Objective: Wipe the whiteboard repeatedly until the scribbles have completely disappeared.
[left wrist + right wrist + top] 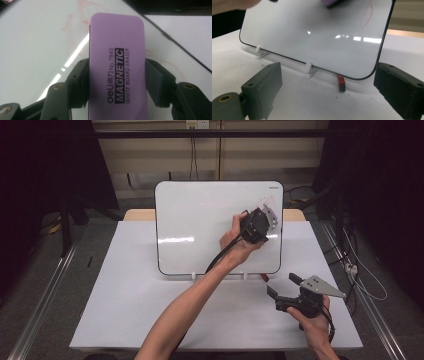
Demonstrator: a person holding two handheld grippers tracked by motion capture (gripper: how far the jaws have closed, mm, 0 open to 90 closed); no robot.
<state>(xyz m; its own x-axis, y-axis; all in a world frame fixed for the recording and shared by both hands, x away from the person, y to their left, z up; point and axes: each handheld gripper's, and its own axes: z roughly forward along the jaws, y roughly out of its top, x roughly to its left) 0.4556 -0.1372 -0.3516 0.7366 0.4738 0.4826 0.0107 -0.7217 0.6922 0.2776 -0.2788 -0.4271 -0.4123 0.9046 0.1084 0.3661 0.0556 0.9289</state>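
A white whiteboard [200, 230] stands tilted on small white feet at the back of the table. My left gripper [267, 214] is up at the board's upper right, shut on a purple magnetic whiteboard eraser [117, 62] that is held upright between both pads and faces the board. Faint red pen marks [75, 22] smear the board around the eraser, and a red stroke [367, 15] shows near the board's top right corner. My right gripper [283, 284] rests low over the table at the front right, open, with nothing between its jaws.
The white table top [125, 300] carries the board. A small red and black piece [341, 83] lies on the table under the board's lower right corner. Two white board feet [309, 68] stick out in front. Cables lie on the floor at the right.
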